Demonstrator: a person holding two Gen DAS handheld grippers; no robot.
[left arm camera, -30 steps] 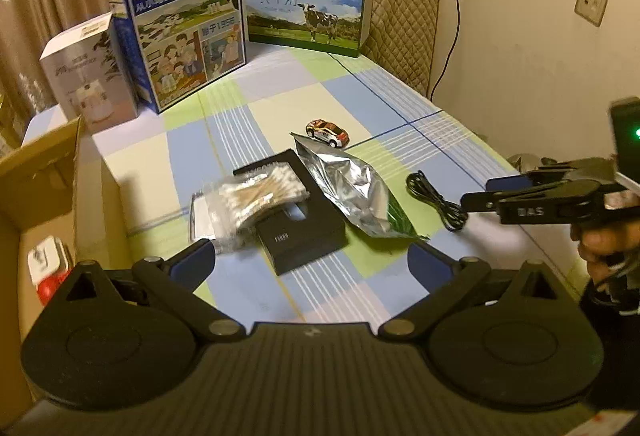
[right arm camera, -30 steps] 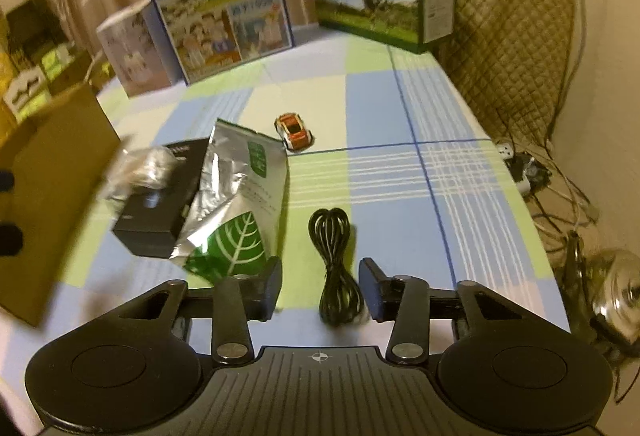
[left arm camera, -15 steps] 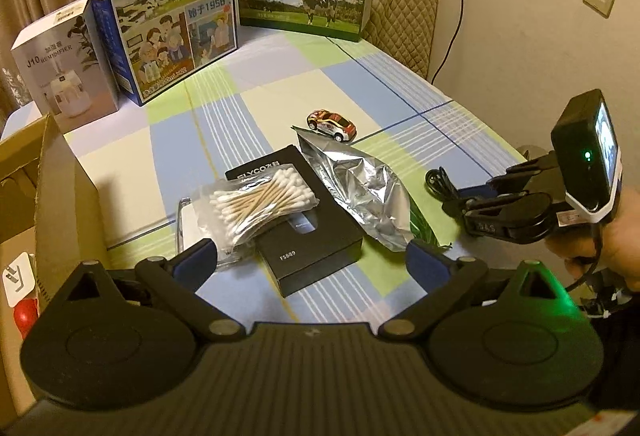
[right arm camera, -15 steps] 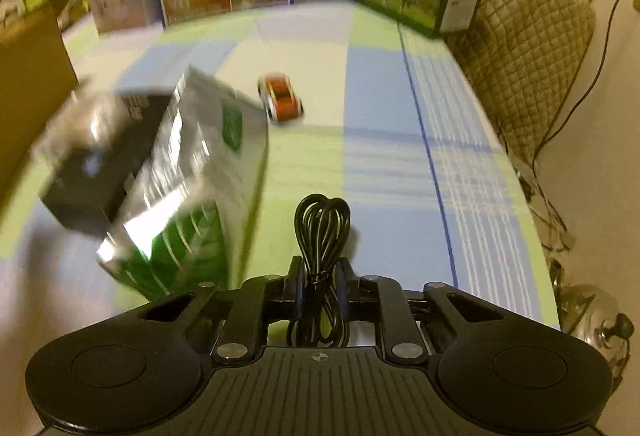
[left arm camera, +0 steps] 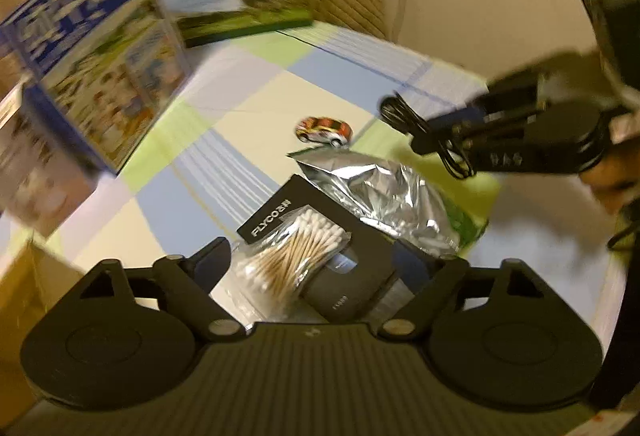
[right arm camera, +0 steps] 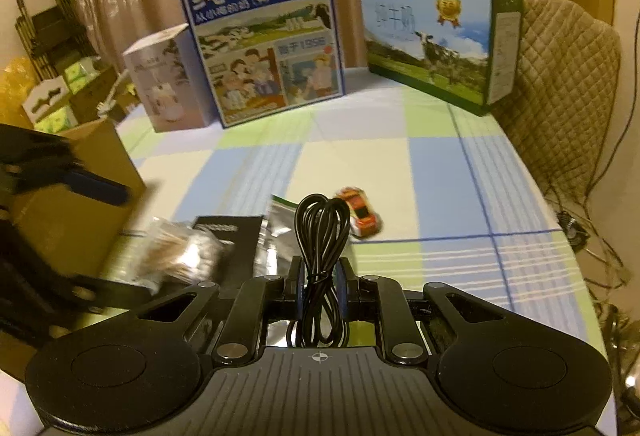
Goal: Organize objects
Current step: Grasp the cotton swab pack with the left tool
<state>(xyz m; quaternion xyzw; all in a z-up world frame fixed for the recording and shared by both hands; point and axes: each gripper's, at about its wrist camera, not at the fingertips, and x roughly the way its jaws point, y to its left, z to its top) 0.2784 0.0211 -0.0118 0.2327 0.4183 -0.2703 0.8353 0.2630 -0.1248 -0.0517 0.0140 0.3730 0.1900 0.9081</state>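
The jaws of the right gripper [right arm camera: 319, 286] are closed tight on a coiled black cable [right arm camera: 321, 232], pinching the bundle at its waist so the loops stay together instead of unravelling; the loop end sticks up toward 12 o'clock in the right wrist view and the other end hangs below the pads. The left wrist view shows the same cable [left arm camera: 416, 124] held clear of the bench [right arm camera: 440, 172], at about 2 o'clock from the left gripper, so I judge it is in mid-carry rather than resting.

The jaws of the left gripper [left arm camera: 316, 256] stand wide apart and hold nothing. Between its fingers lies a bag of cotton swabs [left arm camera: 296, 256], resting on top of a black box [left arm camera: 352, 268]; that framing suggests the swabs are its next pick, though the picture is blurred and I cannot tell whether the fingers touch the bag.

Just beyond, at 1 o'clock, a silver pouch [left arm camera: 384, 192] lies flat against the box's far edge, and a toy car [left arm camera: 324, 128] sits a little farther off at 12 o'clock.

At 9 o'clock in the right wrist view an open cardboard carton [right arm camera: 80, 204] stands at the bench's edge, probably where the loose things are meant to go. Two milk cartons [right arm camera: 264, 36] and a white box [right arm camera: 164, 80] stand along the far side.
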